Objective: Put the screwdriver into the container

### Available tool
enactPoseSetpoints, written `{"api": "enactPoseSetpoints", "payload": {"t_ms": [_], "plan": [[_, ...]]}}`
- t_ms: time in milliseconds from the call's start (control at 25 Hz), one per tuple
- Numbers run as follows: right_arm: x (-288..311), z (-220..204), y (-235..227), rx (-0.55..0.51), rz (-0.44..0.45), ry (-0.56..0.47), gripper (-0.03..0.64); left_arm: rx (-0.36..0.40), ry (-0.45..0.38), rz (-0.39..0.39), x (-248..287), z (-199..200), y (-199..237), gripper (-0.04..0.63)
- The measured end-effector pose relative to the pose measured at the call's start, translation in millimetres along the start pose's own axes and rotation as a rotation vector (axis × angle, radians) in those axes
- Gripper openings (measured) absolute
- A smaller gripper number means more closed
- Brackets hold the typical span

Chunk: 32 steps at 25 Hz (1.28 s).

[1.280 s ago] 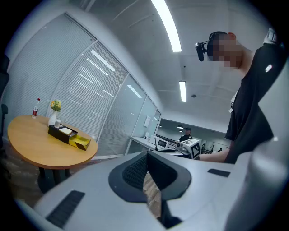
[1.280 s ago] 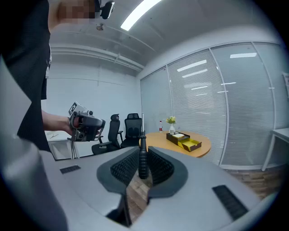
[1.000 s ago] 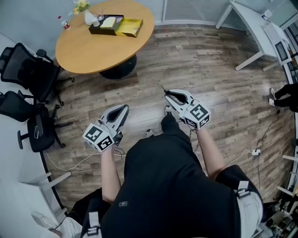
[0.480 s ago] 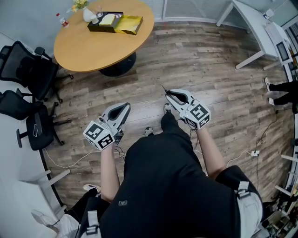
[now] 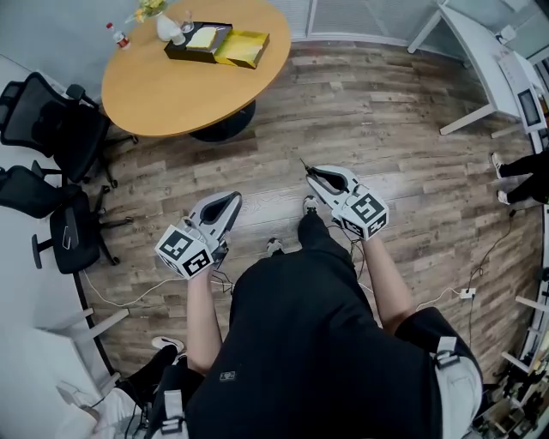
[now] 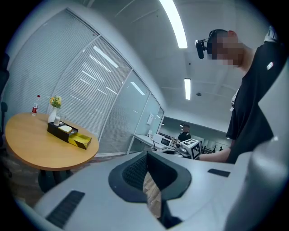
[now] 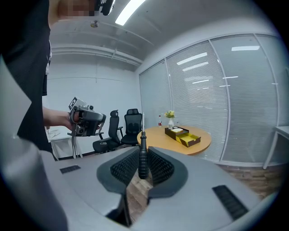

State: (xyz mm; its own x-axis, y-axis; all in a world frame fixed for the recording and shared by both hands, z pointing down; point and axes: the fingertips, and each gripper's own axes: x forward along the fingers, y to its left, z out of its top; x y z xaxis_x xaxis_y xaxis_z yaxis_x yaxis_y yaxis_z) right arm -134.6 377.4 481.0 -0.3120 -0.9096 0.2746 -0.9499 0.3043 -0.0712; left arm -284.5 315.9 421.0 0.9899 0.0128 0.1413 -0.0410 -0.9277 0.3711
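Observation:
My right gripper (image 5: 314, 176) is shut on a black-handled screwdriver (image 7: 142, 159), held upright between the pads, its thin shaft (image 5: 303, 163) pointing ahead over the wooden floor. My left gripper (image 5: 228, 204) hangs at the same height to the left, shut with nothing in it; in its own view the pads (image 6: 135, 171) meet at the tips. The container, a black box (image 5: 197, 41) with a yellow open box (image 5: 241, 49) beside it, stands far ahead on the round wooden table (image 5: 180, 90). The right gripper view shows that container (image 7: 182, 133) beyond the screwdriver tip.
Black office chairs (image 5: 47, 129) crowd the left of the table. A vase with flowers (image 5: 161, 26) and a small bottle (image 5: 113, 36) stand by the container. White desks (image 5: 493, 64) line the right wall, where another person's feet (image 5: 515, 176) show. Cables (image 5: 463, 291) trail on the floor.
Both grippers stay almost where they were, the screwdriver still held. The feet at the right edge have shifted and a shoe has come into view at the lower left.

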Motion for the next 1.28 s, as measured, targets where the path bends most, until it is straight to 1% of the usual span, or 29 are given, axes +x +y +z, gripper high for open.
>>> {"api": "enactPoseSetpoints", "payload": {"t_ms": [120, 440, 640, 880, 1040, 1280], "plan": [[6.6, 1.5, -14.5, -0.002, 0.015, 0.009, 0.057, -0.003, 0.005, 0.014, 11.2, 3.4, 5.5, 0.003], [38.2, 13.7, -52.3, -0.027, 0.077, 0.027, 0.057, -0.02, -0.023, 0.068, 38.3, 19.4, 30.6, 0.003], [50.0, 19.3, -77.2, -0.032, 0.1, 0.029, 0.057, -0.017, -0.024, 0.084, 58.3, 28.4, 40.8, 0.003], [62.0, 23.6, -103.0, -0.036, 0.119, 0.036, 0.057, 0.005, -0.023, 0.102, 83.9, 43.6, 55.4, 0.003], [59.4, 22.9, -123.8, -0.037, 0.127, 0.048, 0.057, 0.01, -0.028, 0.101, 107.4, 52.8, 60.4, 0.003], [47.7, 22.0, -161.2, -0.036, 0.113, 0.053, 0.057, 0.026, -0.022, 0.079, 149.2, 64.2, 62.3, 0.003]]}}
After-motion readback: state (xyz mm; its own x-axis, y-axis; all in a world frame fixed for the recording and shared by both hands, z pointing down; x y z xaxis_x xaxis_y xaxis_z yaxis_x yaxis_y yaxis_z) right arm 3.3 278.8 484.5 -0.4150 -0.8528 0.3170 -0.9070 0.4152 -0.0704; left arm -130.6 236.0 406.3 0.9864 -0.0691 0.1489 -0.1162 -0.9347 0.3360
